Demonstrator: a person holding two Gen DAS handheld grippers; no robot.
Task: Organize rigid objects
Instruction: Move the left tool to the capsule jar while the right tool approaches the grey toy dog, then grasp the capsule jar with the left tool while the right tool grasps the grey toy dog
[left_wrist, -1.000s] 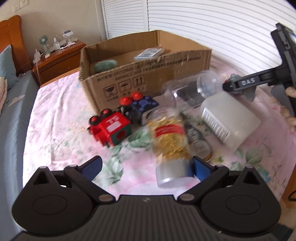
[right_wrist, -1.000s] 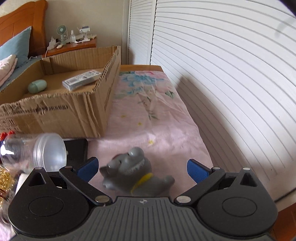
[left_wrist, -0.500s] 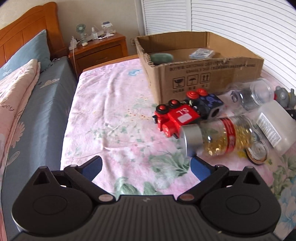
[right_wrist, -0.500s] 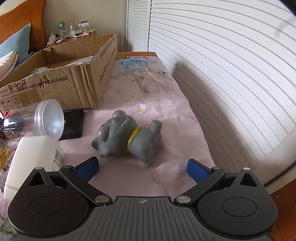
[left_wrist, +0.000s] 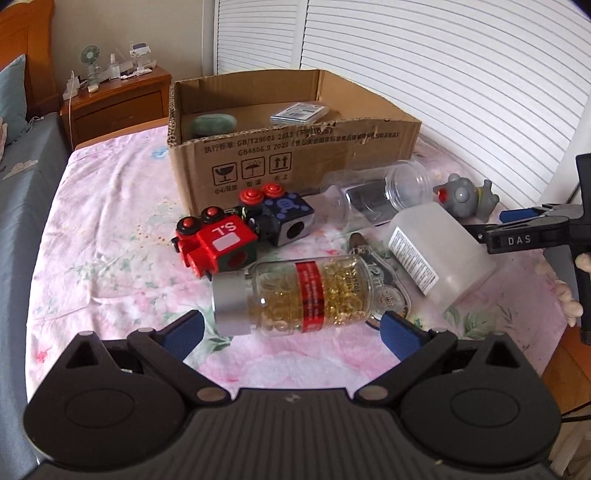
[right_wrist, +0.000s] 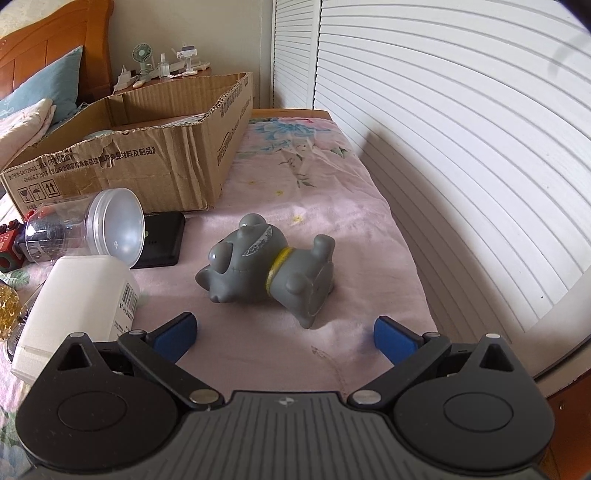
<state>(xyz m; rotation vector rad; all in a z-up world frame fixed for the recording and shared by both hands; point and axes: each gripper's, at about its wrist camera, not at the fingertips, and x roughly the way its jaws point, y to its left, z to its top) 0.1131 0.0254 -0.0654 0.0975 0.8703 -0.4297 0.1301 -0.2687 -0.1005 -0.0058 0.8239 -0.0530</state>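
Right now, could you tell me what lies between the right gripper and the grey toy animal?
Nothing: in the right wrist view, only bare pink sheet separates the open right gripper from the grey toy animal.

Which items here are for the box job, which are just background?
Job: cardboard box, capsule bottle, red toy train, dark toy block, clear jar, white container, grey toy figure.

Background: nightstand, small fan, pillow.
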